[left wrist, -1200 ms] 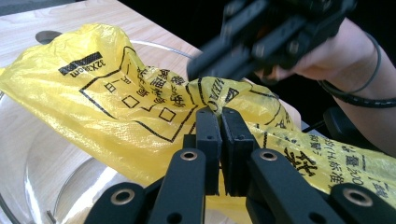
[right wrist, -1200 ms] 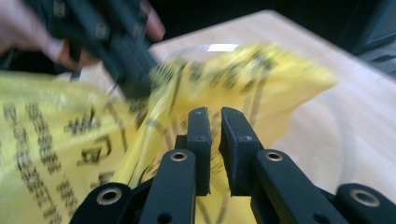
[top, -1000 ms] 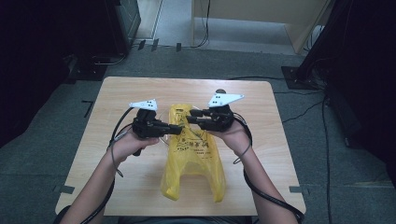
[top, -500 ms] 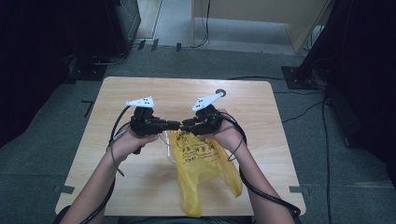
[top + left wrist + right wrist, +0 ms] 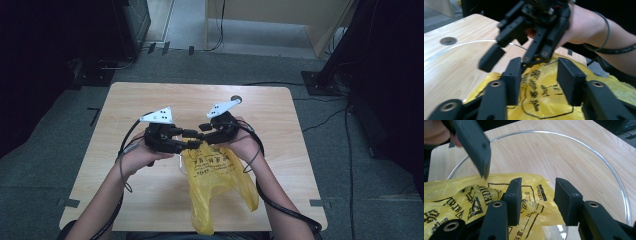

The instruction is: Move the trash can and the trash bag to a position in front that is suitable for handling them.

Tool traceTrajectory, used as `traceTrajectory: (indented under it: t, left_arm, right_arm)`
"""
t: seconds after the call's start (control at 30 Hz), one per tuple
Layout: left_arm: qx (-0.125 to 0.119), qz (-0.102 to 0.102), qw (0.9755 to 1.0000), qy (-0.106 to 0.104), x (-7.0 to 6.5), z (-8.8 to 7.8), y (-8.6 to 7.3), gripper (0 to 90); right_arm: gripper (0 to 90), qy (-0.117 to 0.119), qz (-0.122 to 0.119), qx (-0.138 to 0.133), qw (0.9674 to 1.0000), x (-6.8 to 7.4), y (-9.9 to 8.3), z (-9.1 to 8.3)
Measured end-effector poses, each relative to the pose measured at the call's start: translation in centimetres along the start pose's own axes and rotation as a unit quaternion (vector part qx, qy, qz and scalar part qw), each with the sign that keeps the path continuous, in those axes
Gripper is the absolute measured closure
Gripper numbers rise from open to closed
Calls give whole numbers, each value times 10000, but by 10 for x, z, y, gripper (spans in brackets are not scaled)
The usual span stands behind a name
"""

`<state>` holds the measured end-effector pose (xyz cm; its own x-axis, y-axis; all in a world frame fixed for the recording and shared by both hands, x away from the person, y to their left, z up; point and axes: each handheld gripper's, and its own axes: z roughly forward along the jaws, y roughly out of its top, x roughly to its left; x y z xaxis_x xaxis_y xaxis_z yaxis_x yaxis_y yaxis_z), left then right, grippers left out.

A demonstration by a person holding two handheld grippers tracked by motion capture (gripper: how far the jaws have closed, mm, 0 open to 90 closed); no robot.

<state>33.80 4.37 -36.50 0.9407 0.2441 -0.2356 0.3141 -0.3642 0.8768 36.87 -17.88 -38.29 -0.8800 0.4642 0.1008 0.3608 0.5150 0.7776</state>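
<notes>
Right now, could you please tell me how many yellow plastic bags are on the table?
1: the yellow plastic bag lies on the near middle of the wooden table, partly over a clear glass bowl.

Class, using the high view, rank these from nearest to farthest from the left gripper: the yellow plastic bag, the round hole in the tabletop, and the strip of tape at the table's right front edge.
1. yellow plastic bag, right beside the left gripper, on its right.
2. round hole, farther back on the table, right of centre.
3. strip of tape, at the near right edge.
</notes>
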Motion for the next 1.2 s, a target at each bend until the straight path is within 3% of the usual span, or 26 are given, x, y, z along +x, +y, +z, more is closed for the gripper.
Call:
traceTrajectory:
  t: [0.17, 0.23, 0.3, 0.53, 0.6, 0.73, 0.8, 0.9, 1.0, 1.1, 1.2]
  left_arm:
    - [257, 156, 9994, -170, -4, 11, -5, 508]
    - [324, 281, 9990, -137, -5, 13, -7, 516]
    - [310, 388, 9987, -72, -5, 13, -7, 570]
    - [474, 396, 9981, 50, -5, 10, -6, 832]
    - [455, 312, 9984, 137, -3, 9, -6, 900]
    - [333, 129, 9992, 162, 3, 5, -7, 900]
    - [172, -64, 9998, 120, 8, 1, -8, 900]
    - [-79, -362, 9992, 170, 17, -7, -9, 900]
    - [-140, -534, 9982, 246, 23, -10, -12, 900]
    - [-123, -539, 9981, 281, 24, -12, -13, 900]
    - [-128, -389, 9987, 292, 21, -12, -10, 900]
  right_arm:
    - [574, -22, 35, -21, 10000, -1, -1, 0]
    - [575, -30, 46, -21, 10000, -2, -2, 0]
    - [574, -11, 60, -33, 10000, -2, -2, 0]
    - [574, 84, 159, -235, 9996, -4, -2, -5]
    - [573, 113, 196, -325, 9992, -4, -1, -7]
    - [566, 105, 228, -444, 9987, -5, -1, -13]
    - [563, 99, 243, -495, 9984, -6, -1, -17]
    - [558, 90, 288, -594, 9978, -8, -2, -24]
    - [551, 113, 317, -734, 9967, -10, -2, -31]
    - [531, 131, 304, -795, 9963, -10, -2, -38]
    - [510, 218, 247, -886, 9955, -8, -2, -46]
